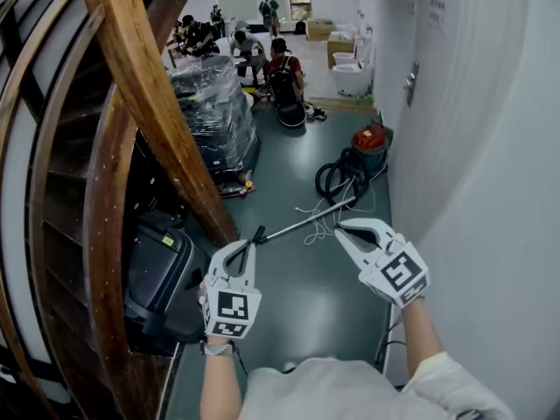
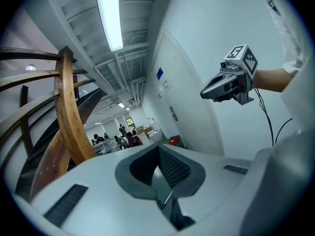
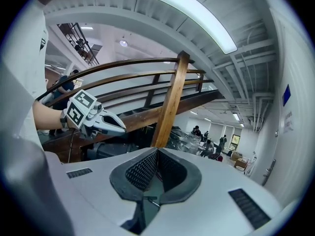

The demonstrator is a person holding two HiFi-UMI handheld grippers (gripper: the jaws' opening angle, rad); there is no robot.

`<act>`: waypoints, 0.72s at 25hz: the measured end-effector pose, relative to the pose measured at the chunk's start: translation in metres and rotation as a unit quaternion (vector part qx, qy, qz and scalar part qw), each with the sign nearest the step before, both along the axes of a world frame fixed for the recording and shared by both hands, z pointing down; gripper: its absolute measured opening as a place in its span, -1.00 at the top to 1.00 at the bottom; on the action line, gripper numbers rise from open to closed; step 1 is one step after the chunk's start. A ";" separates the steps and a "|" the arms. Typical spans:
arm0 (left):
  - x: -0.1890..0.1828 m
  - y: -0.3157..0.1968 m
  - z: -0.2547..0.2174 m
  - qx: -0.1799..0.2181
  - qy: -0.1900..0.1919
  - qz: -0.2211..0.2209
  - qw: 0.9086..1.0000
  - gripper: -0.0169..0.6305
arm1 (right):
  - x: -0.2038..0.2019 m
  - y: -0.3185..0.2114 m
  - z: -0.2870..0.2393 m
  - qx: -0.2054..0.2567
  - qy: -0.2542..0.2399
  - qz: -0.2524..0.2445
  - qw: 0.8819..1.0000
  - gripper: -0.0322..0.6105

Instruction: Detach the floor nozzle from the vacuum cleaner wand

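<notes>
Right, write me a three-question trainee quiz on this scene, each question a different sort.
1. True or false: the left tongs are gripping the wand.
2. The vacuum cleaner is mostly: A red, B blue, C yellow.
3. Fill in: the wand lies on the ____.

Key: 1 false, the left tongs are shut on nothing; 2 A; 3 floor.
</notes>
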State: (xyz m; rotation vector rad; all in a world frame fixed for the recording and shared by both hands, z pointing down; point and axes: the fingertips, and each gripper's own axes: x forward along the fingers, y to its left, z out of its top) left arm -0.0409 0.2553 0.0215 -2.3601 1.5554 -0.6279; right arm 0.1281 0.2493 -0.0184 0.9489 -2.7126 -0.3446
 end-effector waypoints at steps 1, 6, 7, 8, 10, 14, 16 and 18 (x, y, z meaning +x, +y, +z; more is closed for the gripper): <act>0.001 -0.001 0.001 -0.001 -0.001 0.000 1.000 0.94 | 0.001 -0.001 0.001 0.000 0.001 -0.002 1.000 0.81; 0.008 -0.004 0.000 -0.002 -0.002 -0.002 1.000 0.94 | 0.008 -0.004 0.003 0.000 0.002 -0.009 1.000 0.81; 0.009 -0.004 0.000 -0.002 -0.002 -0.003 1.000 0.94 | 0.009 -0.005 0.003 0.000 0.003 -0.011 1.000 0.81; 0.010 -0.005 0.000 -0.002 -0.002 -0.004 1.000 0.94 | 0.010 -0.005 0.003 0.000 0.005 -0.014 1.000 0.81; 0.012 -0.004 0.000 -0.003 -0.003 -0.006 1.000 0.94 | 0.011 -0.005 0.005 0.000 0.009 -0.016 1.000 0.81; 0.012 -0.002 0.004 -0.004 -0.003 -0.005 1.000 0.94 | 0.009 -0.006 0.008 0.004 0.011 -0.012 1.000 0.81; 0.009 0.000 0.005 -0.006 -0.001 -0.006 1.000 0.94 | 0.004 -0.005 0.006 0.002 0.005 -0.012 1.000 0.81; 0.004 0.002 0.005 -0.006 0.000 -0.006 1.000 0.94 | -0.003 -0.003 0.005 0.001 0.002 -0.012 1.000 0.81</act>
